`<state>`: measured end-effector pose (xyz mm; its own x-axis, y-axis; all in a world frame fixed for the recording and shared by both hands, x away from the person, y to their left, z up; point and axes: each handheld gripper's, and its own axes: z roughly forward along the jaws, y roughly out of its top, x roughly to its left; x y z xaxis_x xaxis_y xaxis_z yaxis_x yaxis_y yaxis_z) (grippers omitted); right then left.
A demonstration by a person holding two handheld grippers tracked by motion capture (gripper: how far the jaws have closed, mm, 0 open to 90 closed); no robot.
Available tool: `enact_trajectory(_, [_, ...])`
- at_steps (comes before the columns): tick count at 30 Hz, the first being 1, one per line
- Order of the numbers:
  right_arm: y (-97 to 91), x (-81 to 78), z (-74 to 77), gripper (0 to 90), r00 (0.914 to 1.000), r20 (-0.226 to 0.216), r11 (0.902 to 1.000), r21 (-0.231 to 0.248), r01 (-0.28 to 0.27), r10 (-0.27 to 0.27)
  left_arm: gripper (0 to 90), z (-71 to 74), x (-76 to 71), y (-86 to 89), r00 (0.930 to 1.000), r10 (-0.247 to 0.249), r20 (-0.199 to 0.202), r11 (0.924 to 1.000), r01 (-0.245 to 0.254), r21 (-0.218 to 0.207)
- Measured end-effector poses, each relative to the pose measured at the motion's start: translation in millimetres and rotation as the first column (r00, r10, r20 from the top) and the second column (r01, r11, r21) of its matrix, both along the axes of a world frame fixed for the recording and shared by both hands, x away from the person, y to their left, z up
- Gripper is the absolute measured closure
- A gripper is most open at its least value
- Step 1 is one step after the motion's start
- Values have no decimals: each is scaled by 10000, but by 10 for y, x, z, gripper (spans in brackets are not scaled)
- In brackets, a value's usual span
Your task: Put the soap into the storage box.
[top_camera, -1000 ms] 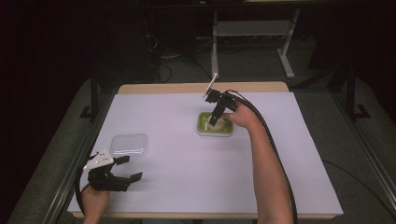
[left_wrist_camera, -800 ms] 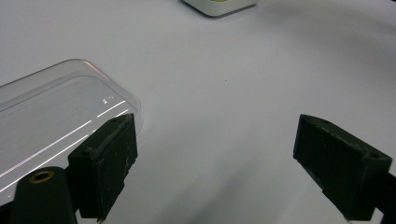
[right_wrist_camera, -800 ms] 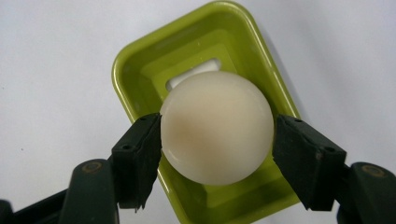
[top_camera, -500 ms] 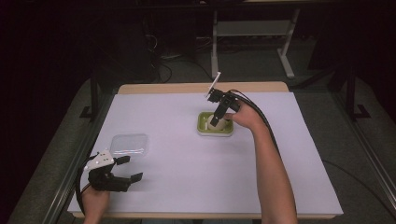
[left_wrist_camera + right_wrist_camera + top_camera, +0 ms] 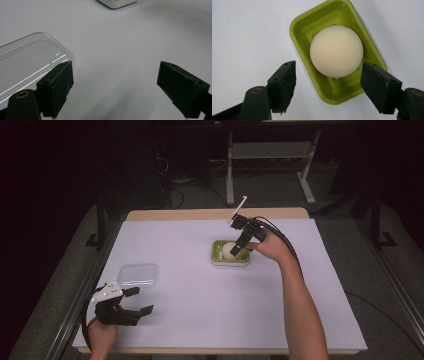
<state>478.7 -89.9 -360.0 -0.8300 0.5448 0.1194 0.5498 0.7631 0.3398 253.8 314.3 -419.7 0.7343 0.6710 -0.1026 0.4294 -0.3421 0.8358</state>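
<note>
A pale, cream-coloured ball (image 5: 336, 51) sits in a small green tray (image 5: 302, 27), resting on the raised middle of the tray's floor. From the high view the ball (image 5: 229, 250) and tray (image 5: 217, 259) lie a little right of the table's centre, on the white sheet (image 5: 200, 310) that covers the wooden table (image 5: 200, 214).

The right gripper (image 5: 242, 245) hangs just above the tray, pointing down at it, held in the person's right hand (image 5: 270, 247), with a black cable running back along the forearm. In the right gripper view its jaws are spread wide, one over bare sheet beside the tray, the other over the tray's far rim, and the ball lies between them but beyond the tips; nothing is gripped (image 5: 328, 87).

Well apart, near the table's front left corner, the left gripper (image 5: 134, 305) lies low over the sheet in the left hand (image 5: 102, 337), a grey plate on top. Its jaws are also released and wide apart, with only white sheet between them (image 5: 115, 90). A clear plastic lid (image 5: 27, 62) lies flat just beside one jaw; I cannot tell whether they touch. From above the lid (image 5: 138, 274) sits just beyond the left gripper, well left of the tray
</note>
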Motion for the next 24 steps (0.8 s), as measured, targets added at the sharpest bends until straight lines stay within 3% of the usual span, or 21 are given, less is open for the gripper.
enact_trajectory(24, [-252,-248,9,254,9999,120,9982,599,56,-64,130,-1,-1,-6,10000,4,-20,10000,-4,93])
